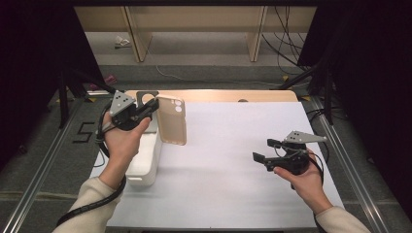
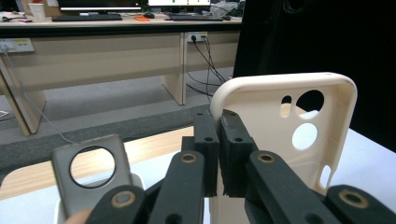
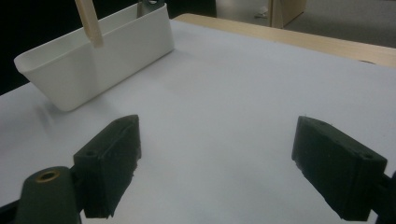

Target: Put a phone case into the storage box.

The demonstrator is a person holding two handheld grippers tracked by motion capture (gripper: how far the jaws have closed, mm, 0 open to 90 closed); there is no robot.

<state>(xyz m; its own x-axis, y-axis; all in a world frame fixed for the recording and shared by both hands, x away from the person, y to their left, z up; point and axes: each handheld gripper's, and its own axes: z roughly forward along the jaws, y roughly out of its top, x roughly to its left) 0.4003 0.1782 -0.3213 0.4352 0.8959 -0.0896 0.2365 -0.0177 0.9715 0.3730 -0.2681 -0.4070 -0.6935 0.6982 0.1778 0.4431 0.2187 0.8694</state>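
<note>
The left gripper (image 2: 219, 140) is clamping the edge of a beige phone case (image 2: 280, 135) above the white bin (image 1: 145, 160); its camera cutouts are showing close up. The right gripper (image 1: 266, 150) is gaping empty.

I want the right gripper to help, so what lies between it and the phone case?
Nothing visible: bare white table lies between the open right gripper and the case, held up by the left gripper.
</note>
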